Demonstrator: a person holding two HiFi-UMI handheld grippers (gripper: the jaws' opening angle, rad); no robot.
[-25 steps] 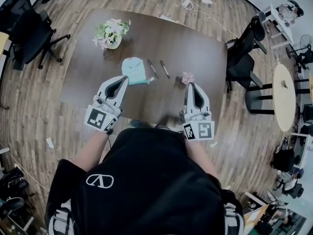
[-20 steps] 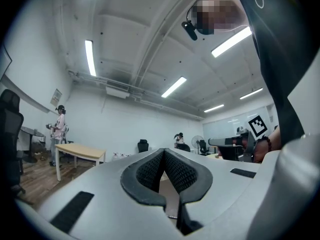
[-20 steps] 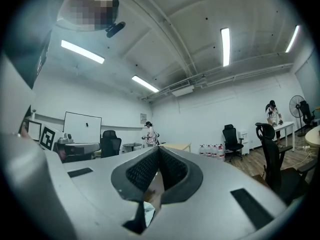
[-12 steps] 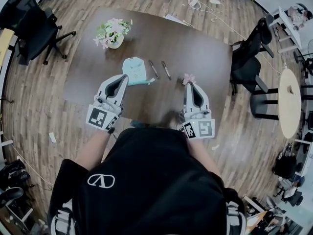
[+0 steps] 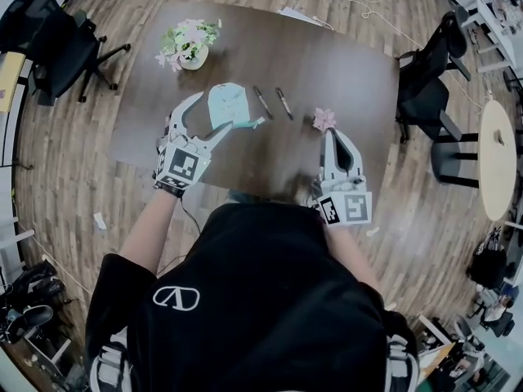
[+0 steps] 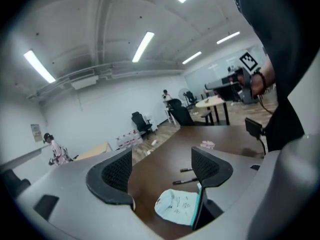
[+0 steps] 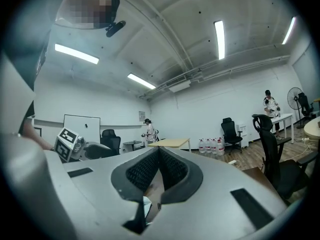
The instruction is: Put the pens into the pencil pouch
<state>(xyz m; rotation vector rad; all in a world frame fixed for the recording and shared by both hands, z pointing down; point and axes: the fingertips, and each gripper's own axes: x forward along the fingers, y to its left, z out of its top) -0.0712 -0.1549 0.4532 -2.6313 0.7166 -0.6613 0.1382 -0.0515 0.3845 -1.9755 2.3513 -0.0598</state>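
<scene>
A light teal pencil pouch [image 5: 228,101] lies flat on the dark wooden table [image 5: 327,64]. Two dark pens [image 5: 261,102] [image 5: 283,103] lie side by side just to its right. My left gripper [image 5: 227,111] hovers over the pouch's near edge; its jaws have just been opening and stand wide, gripping nothing. In the left gripper view the pouch [image 6: 176,207] sits low between the pads [image 6: 116,172], with the pens [image 6: 186,181] beyond it. My right gripper [image 5: 329,134] is shut and empty, near the table's front edge, just short of a pink flower [image 5: 324,119].
A vase of flowers [image 5: 187,44] stands at the table's far left. Black office chairs [image 5: 57,43] [image 5: 425,84] flank the table. A round light table [image 5: 498,158] stands on the right. Another person stands far back [image 7: 270,104].
My left gripper has moved forward and down over the pouch, rolled, and opened its jaws. My right gripper has shifted slightly and stays shut.
</scene>
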